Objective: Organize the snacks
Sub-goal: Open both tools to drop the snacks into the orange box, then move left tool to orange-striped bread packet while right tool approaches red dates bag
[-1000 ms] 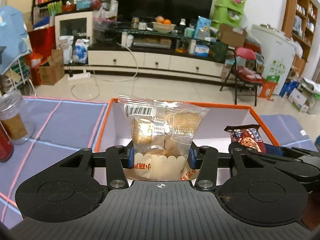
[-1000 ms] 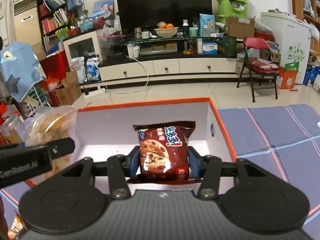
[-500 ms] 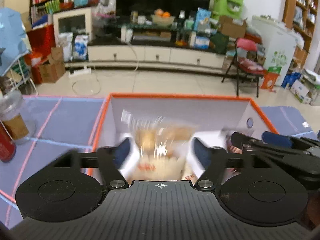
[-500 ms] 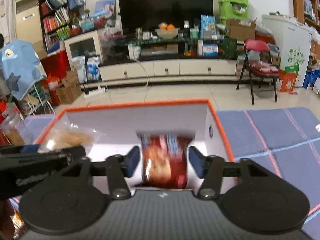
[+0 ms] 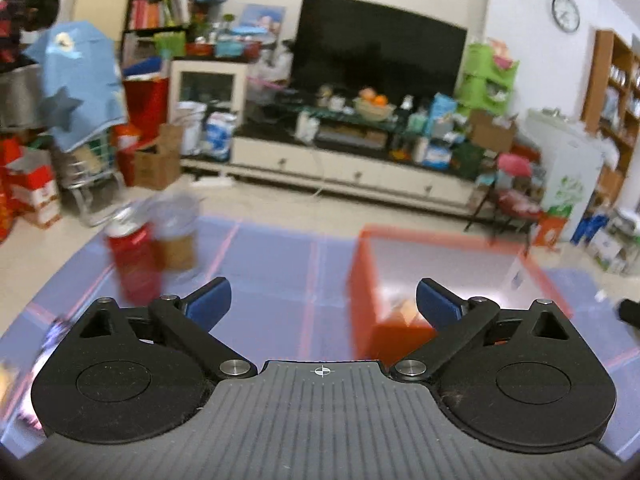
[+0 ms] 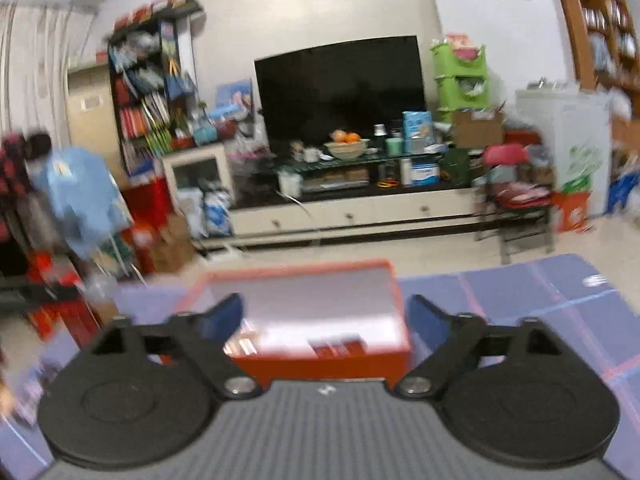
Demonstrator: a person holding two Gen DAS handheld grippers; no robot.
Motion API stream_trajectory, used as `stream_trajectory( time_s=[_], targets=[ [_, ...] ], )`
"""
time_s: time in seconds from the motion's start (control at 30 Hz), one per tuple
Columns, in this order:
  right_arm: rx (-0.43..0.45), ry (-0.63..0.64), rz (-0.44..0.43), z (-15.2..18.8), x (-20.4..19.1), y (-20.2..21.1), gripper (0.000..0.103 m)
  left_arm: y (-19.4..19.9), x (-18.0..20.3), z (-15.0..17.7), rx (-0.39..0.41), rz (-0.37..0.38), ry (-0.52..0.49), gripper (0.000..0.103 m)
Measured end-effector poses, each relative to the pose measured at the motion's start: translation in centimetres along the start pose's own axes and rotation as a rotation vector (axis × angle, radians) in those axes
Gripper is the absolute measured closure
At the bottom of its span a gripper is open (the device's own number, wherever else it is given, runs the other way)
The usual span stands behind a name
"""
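Blue mat [image 5: 276,264] with red lines covered the table, bearing an orange box [image 6: 320,360]. Both the left gripper [image 5: 323,303] and right gripper [image 6: 326,318] stood spread wide, holding nothing. A brown snack packet [image 6: 338,347] lay inside the box; a red can [image 5: 134,264] stood well left.

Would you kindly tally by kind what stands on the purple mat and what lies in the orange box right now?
Orange box: 1
Snack packets in the box: 2 (brown packet, pale packet)
Red can: 1
Clear jar: 1
Total: 5
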State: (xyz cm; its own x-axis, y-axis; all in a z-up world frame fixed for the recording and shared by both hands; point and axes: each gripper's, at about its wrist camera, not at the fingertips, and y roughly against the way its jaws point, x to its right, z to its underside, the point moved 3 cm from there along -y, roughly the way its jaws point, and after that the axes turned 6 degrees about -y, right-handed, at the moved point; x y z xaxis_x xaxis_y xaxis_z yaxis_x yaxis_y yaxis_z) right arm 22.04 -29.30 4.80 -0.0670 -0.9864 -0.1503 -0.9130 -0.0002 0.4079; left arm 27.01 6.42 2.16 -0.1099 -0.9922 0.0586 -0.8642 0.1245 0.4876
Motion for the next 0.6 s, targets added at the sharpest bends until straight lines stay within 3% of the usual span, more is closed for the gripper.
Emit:
stream_trajectory(
  time_s=[0.03, 0.1, 0.13, 0.2, 0.27, 0.4, 0.47, 0.6],
  targets=[
    [-0.03, 0.02, 0.008, 1.1, 0.3, 0.2, 0.008, 0.3, -0.5, 1.4, -0.024, -0.002, -0.026, 0.031],
    [-0.047, -0.033, -0.02, 1.4, 1.6, 0.9, 0.025, 0.3, -0.6, 3.3, -0.055, 0.029, -0.116, 0.033],
    [0.004, -0.116, -0.065, 0.7, 2.4, 2.1, 0.023, 0.2, -0.4, 3.8, -0.053, 0.032, -0.175, 0.037],
    [0.075, -0.195, -0.18, -0.1, 2.4, 3.4, 0.001, 0.1, 0.3, 4.5, -0.034, 0.01, -0.252, 0.037],
    [-0.013, -0.134, -0.281, 0.5, 0.4, 2.1, 0.002, 0.1, 1.0, 4.6, -0.029, 0.04, -0.289, 0.037],
    [-0.17, 0.002, -0.223, 4.0, -1.7, -1.5, 0.014, 0.1, 2.7, 4.9, 0.007, 0.111, -0.359, 0.037],
    [-0.144, 0.049, -0.175, 4.2, -1.2, -2.1, 0.015, 0.1, 3.5, 5.3, 0.032, 0.138, -0.409, 0.035],
    [-0.067, 0.078, -0.05, 3.6, 1.7, -2.7, 0.014, -1.4, 5.4, 6.6, 0.002, 0.168, -0.545, 0.036]
  ],
)
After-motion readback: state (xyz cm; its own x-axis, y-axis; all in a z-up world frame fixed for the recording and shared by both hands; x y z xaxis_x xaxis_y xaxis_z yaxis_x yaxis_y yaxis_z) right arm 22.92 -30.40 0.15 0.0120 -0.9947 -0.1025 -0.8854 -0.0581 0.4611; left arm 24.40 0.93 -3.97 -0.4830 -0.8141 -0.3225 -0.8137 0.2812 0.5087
